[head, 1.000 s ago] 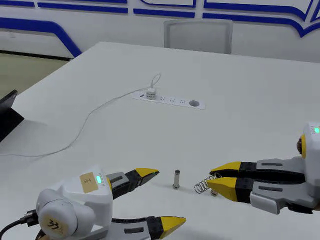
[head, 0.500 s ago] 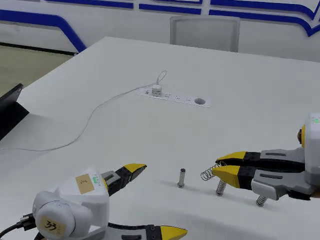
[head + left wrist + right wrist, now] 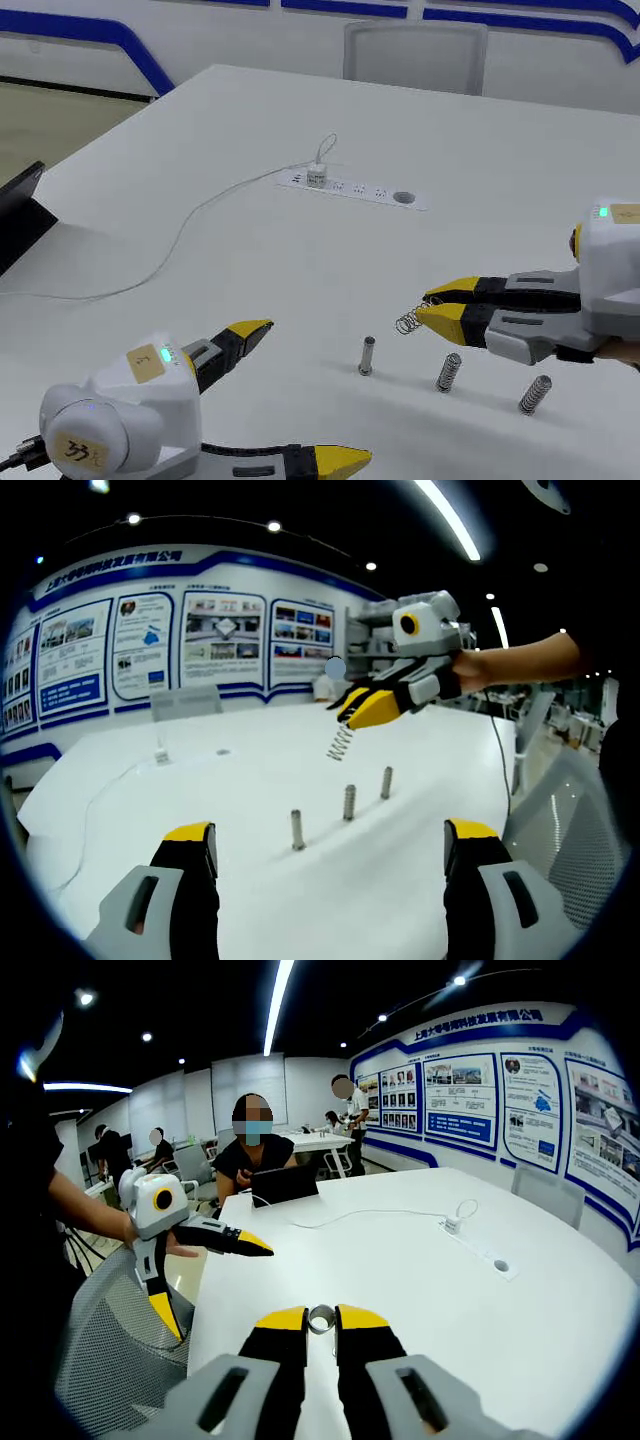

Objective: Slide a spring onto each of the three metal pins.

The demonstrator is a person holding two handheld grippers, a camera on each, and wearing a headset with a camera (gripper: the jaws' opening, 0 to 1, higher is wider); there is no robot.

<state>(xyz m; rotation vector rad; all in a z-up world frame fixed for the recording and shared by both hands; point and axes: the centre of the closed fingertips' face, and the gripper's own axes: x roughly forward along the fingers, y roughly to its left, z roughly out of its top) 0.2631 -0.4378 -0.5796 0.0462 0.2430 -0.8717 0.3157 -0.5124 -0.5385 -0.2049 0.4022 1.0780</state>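
Now that the right gripper (image 3: 425, 303) has lifted, pinching the last spring (image 3: 407, 322) just up-right of the bare pin (image 3: 366, 355), only that pin's left to do. The left gripper (image 3: 311, 392) gapes wide, empty, just left of it.

A broad white table (image 3: 300, 250) takes up most of the room, with a grey chair (image 3: 415, 55) at its far edge. Behind it is a white wall (image 3: 250, 35) banded in blue, hung with display boards (image 3: 470, 1100) (print too small to read). Beige floor (image 3: 60, 130) lies to one side, and strip lights (image 3: 280, 1000) and small spots glow on the dark ceiling.
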